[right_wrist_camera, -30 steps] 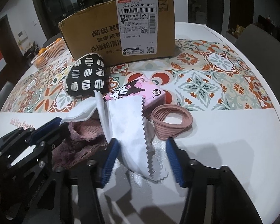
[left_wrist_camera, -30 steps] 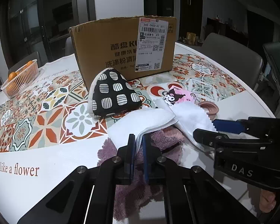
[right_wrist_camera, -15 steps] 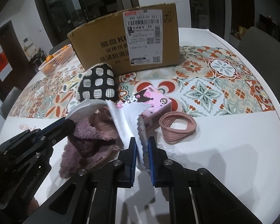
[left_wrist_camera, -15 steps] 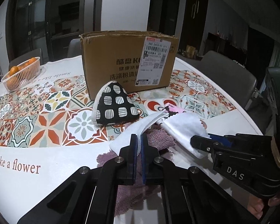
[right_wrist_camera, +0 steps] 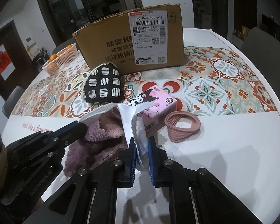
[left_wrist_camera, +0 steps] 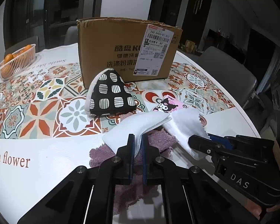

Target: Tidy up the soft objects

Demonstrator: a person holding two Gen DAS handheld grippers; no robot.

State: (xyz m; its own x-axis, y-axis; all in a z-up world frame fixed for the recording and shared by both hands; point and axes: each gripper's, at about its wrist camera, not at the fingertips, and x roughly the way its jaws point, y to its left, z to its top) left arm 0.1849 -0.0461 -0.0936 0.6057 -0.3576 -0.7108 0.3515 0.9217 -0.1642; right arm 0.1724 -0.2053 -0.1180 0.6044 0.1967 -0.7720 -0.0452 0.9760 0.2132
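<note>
A white cloth [left_wrist_camera: 140, 125] is held up between both grippers above a purple fluffy towel [left_wrist_camera: 158, 140] on the table. My left gripper [left_wrist_camera: 137, 140] is shut on the cloth's left edge. My right gripper [right_wrist_camera: 141, 145] is shut on its zigzag-cut right edge [right_wrist_camera: 140, 130]. The towel also shows in the right wrist view [right_wrist_camera: 95, 140]. A black pouch with white squares [left_wrist_camera: 110, 95] lies behind, in front of a cardboard box [left_wrist_camera: 128, 50]. A pink tissue pack [right_wrist_camera: 151, 102] and a pink band coil [right_wrist_camera: 183, 125] lie to the right.
An orange basket of oranges [left_wrist_camera: 16, 61] stands at the far left of the round table with its patterned tablecloth [left_wrist_camera: 37, 112]. Grey chairs [left_wrist_camera: 227, 69] stand around the table edge at the right.
The right gripper, open a second ago, has closed on the white cloth's zigzag edge. Both grippers have lifted the cloth slightly and drawn back from the box.
</note>
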